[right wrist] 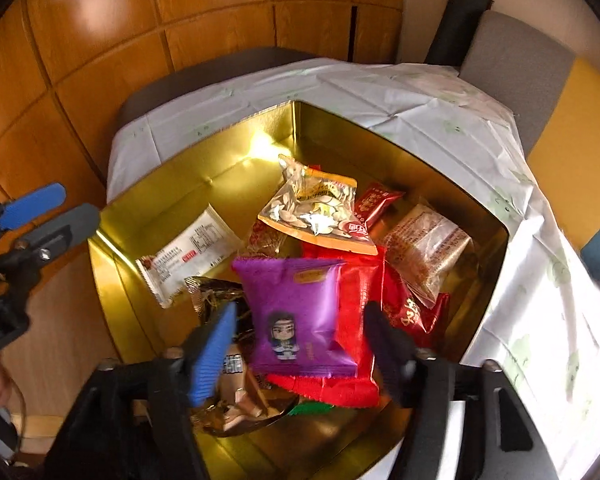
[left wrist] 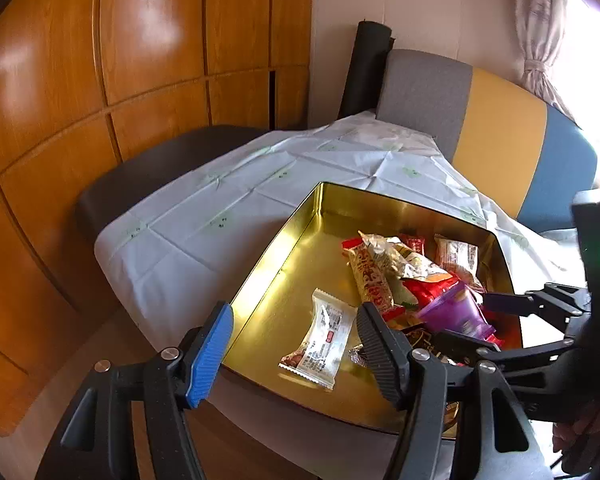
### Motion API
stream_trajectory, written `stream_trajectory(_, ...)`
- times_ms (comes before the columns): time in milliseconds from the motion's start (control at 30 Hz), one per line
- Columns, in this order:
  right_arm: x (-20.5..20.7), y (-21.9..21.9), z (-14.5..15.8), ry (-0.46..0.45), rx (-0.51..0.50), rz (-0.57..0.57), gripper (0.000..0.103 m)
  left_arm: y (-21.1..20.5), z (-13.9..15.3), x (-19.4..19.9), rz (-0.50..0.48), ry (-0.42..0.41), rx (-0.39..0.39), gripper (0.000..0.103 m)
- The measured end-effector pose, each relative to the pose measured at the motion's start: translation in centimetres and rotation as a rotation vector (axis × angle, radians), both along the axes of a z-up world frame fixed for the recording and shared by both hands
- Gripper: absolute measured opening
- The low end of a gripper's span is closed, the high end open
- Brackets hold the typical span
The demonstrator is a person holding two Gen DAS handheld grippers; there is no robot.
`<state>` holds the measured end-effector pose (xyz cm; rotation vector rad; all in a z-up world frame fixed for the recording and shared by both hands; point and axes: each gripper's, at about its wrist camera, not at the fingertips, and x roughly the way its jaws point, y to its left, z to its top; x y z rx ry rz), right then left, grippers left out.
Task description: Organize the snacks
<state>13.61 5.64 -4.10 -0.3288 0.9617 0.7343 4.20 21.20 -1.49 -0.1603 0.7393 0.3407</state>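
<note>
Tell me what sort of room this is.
Probably a room in a home, a dining corner perhaps: wooden wardrobe-style panelling, a cloth-covered table with a padded chair behind it, and a tied curtain at a bright window.

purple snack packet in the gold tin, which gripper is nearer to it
Right. The right gripper hangs over the purple packet, which lies between its open fingers, untouched. The left gripper sits at the gold tin's near-left edge, by the white packet.
</note>
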Motion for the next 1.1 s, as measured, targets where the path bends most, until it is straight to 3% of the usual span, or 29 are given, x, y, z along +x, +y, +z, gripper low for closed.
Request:
stream_trajectory(67, -0.6, -0.7, 0.5, -0.015, 0.022, -0.024, 0.077, -0.3, 0.2, -0.3, -0.002, -0.01, 0.006, 0.073)
stream_trajectory(367, -4.2, -5.6, 2.6, -0.091, 0.125, -0.192, 0.083, -2.3, 1.4, -1.7, 0.0, -0.081, 0.039, 0.073)
stream_trajectory(600, -6.6, -8.8, 2.6, -0.104, 0.154, -0.275, 0.084, -4.0, 1.5, -2.1, -0.008, -0.079, 0.048, 0.073)
stream_trajectory(1100, -8.2, -10.4, 2.4, -0.124, 0.164, -0.311, 0.084, -6.5, 2.0, -2.8, -0.059, -0.091, 0.074, 0.073)
